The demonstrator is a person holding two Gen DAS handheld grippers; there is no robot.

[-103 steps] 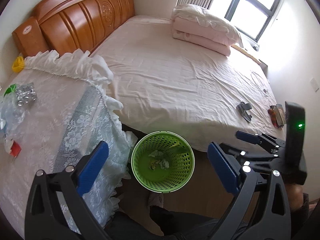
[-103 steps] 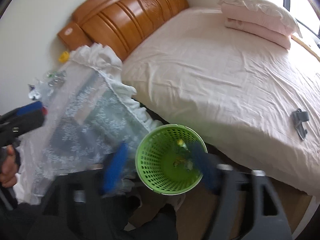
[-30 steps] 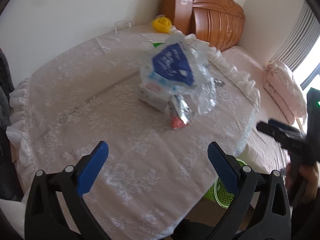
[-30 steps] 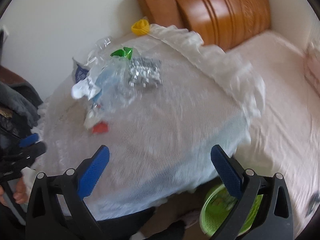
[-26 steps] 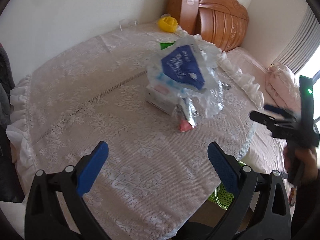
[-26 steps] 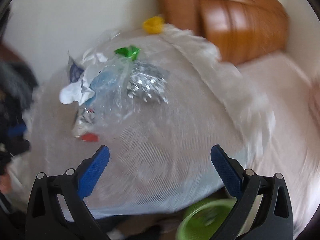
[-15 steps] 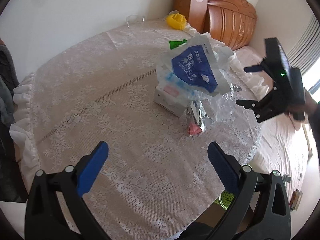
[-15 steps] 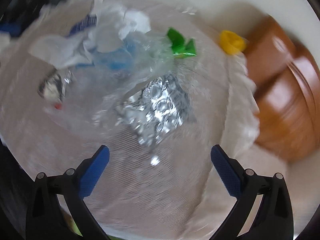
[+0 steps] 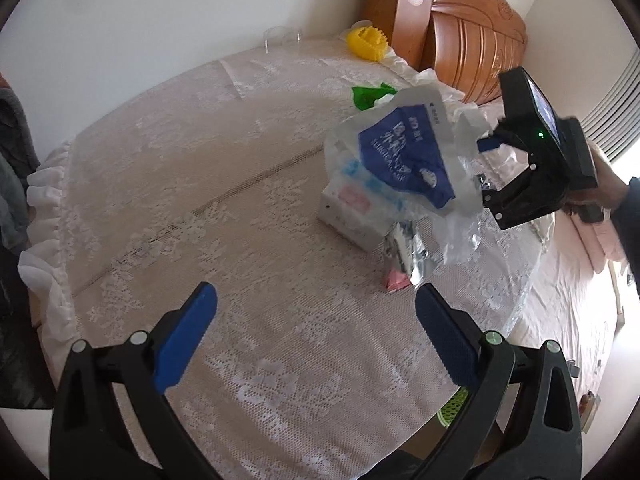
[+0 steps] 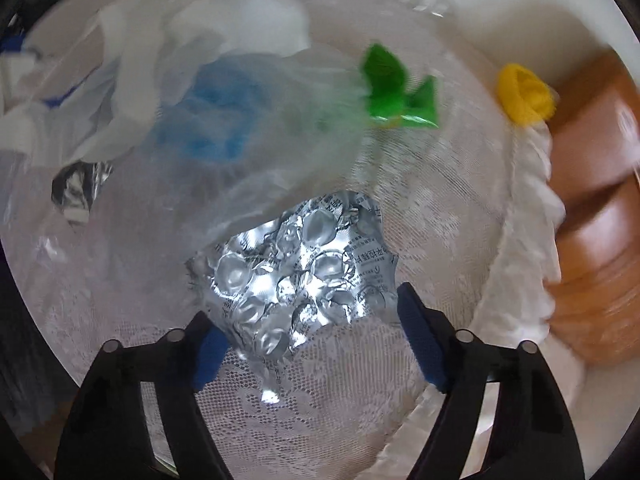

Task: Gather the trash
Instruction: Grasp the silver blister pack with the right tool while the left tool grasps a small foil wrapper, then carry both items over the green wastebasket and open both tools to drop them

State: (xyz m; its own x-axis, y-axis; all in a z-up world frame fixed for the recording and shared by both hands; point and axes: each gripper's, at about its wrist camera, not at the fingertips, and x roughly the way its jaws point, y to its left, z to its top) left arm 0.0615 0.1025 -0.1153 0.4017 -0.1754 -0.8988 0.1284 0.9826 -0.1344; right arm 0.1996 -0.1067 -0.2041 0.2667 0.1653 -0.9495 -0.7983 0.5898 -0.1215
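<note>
Trash sits heaped on the lace-covered table (image 9: 224, 208): a clear plastic bag (image 9: 404, 160) with a blue printed label draped over a small white box (image 9: 348, 220), a green wrapper (image 10: 396, 92) behind it, and an emptied foil blister pack (image 10: 296, 276) at the near edge of the heap. The right gripper (image 10: 308, 328) points steeply down over that pack, presumably to lift it clear of the bag. Its jaws have just been closing and now stand partly open, with the foil lying between the blue pads; whether they already press on it I cannot tell. The left gripper (image 9: 316, 340) hovers wide open and empty over bare lace, well short of the pile, likely waiting its turn.
</note>
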